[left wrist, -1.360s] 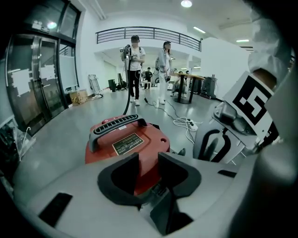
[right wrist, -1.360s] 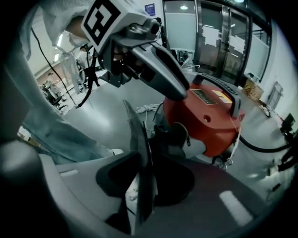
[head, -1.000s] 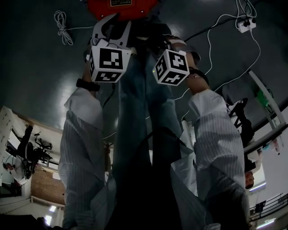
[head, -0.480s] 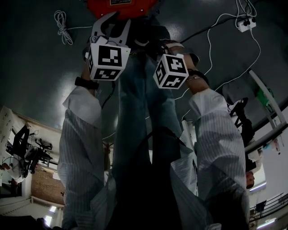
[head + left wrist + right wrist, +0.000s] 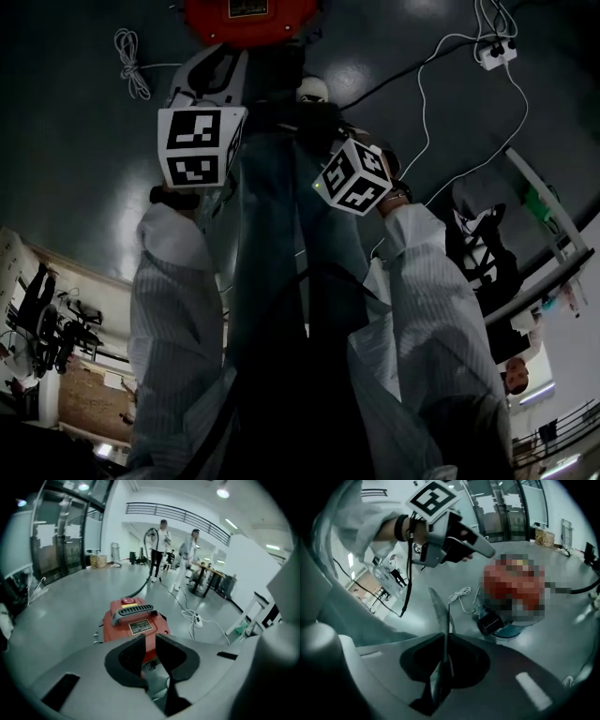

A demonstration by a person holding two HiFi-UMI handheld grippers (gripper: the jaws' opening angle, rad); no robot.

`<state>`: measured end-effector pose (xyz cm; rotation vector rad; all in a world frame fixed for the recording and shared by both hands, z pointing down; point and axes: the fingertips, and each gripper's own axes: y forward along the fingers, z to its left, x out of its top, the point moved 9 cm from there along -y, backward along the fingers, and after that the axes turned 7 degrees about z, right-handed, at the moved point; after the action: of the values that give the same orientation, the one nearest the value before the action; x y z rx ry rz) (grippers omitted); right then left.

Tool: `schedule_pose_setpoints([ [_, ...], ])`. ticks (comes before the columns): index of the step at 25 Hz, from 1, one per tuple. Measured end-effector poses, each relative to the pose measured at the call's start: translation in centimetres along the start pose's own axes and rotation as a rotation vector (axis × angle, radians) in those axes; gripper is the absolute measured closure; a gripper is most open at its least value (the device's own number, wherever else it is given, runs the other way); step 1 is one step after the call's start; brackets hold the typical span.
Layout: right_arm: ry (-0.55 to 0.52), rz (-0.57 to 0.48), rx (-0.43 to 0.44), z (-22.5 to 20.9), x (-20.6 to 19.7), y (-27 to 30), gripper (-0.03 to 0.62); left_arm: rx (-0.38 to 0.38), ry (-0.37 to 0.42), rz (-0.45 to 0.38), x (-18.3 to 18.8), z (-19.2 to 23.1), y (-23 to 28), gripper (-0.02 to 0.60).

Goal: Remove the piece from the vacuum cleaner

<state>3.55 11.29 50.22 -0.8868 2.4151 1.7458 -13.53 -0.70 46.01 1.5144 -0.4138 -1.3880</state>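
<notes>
Grip check, right gripper: jaws almost together, pads clamped on a thin grey flat piece. They have just been closing on it. The piece stands edge-on out of the pads and narrows to a point above them. It hangs over the dark grey floor, to the left of the red drum-shaped vacuum cleaner and apart from it in the right gripper view.

Left gripper: jaws a narrow gap apart and just been closing, with nothing between the pads. The vacuum's red body shows through the gap, farther off. In the right gripper view this gripper hangs in the air above and left of the vacuum, touching nothing.

Vacuum cleaner: upright on the floor, with a grey ribbed handle across its top and a label plate below the handle. A black hose runs off behind it. A white cable lies loose on the floor to its right.

Head view: both marker cubes sit in front of the person's jeans, left cube nearer the vacuum at the top edge. Two people stand far back in the hall.
</notes>
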Motion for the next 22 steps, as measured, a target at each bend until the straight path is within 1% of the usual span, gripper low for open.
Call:
schedule_pose_setpoints([
  [2,0.061,-0.063,-0.008,0.4,1.4,-3.1,0.563,0.028,-0.122,-0.032,0.7,0.1,-4.5,0.555],
  [3,0.095,-0.099,-0.013,0.8,2.1,-4.9,0.563,0.042,-0.162,-0.04,1.0,0.0,-6.8,0.565],
  [5,0.164,-0.188,-0.024,1.7,4.0,-8.7,0.563,0.057,-0.198,-0.036,1.6,-0.5,-11.3,0.577],
  [6,0.192,-0.236,-0.035,2.1,5.0,-10.7,0.563,0.053,-0.198,-0.028,2.1,-0.9,-13.3,0.577],
  [8,0.226,-0.324,-0.079,2.6,7.3,-14.7,0.563,0.013,-0.17,-0.019,3.7,-1.8,-17.0,0.577],
  [9,0.236,-0.361,-0.106,3.1,8.5,-16.8,0.563,-0.01,-0.153,-0.034,4.7,-2.4,-18.9,0.577],
  [11,0.26,-0.427,-0.145,4.8,10.8,-21.0,0.56,-0.021,-0.137,-0.104,6.9,-3.3,-23.5,0.577],
  [15,0.321,-0.569,-0.173,9.2,14.6,-29.1,0.558,0.013,-0.158,-0.286,10.7,-4.4,-33.2,0.577],
  [18,0.289,-0.669,-0.215,11.9,16.9,-34.0,0.559,0.032,-0.164,-0.405,12.6,-4.8,-38.9,0.577],
  [22,0.216,-0.793,-0.244,15.7,18.4,-39.1,0.56,0.096,-0.162,-0.497,13.3,-5.4,-44.5,0.577],
])
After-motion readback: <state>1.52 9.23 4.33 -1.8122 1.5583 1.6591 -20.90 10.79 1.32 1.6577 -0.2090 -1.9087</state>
